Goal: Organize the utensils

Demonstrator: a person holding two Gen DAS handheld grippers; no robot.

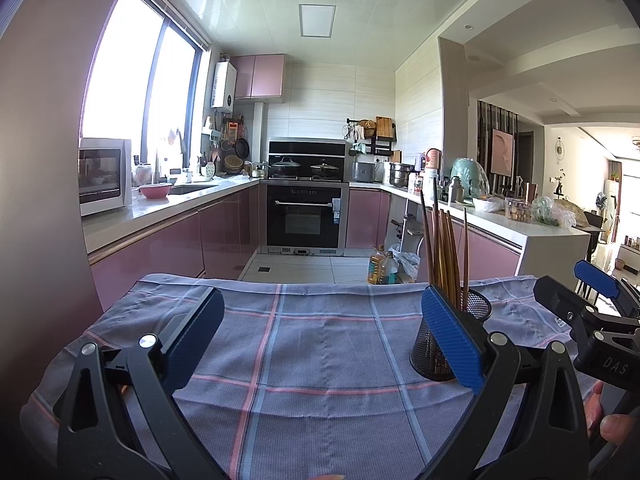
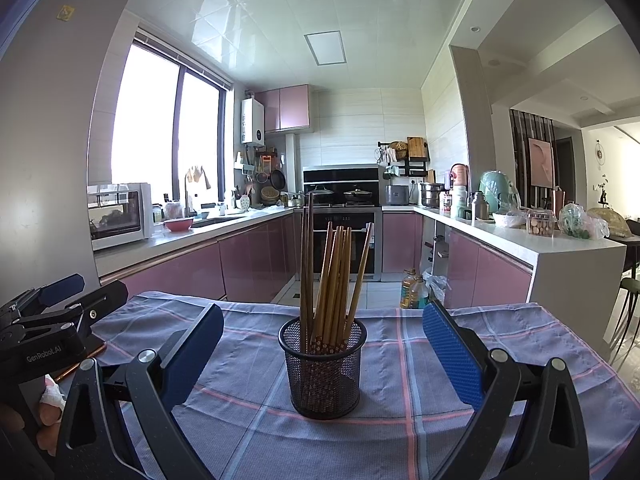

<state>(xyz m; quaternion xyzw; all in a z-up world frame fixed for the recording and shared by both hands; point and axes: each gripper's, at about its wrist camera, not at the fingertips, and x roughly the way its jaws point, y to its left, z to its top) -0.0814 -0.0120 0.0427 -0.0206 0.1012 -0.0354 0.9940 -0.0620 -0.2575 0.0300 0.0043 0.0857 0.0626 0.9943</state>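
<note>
Chopsticks (image 2: 332,280): upright in mesh holder (image 2: 323,372) on your checked cloth (image 2: 400,420), centred before your right gripper (image 2: 323,354); half-hidden by your left gripper (image 1: 323,334) finger. Both tongs apart, empty.

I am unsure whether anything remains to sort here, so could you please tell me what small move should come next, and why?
Probably just ease both tools back. The chopsticks all stand in the mesh holder, no loose utensil shows on the checked cloth, and the left tool and right tool are open and empty.
</note>
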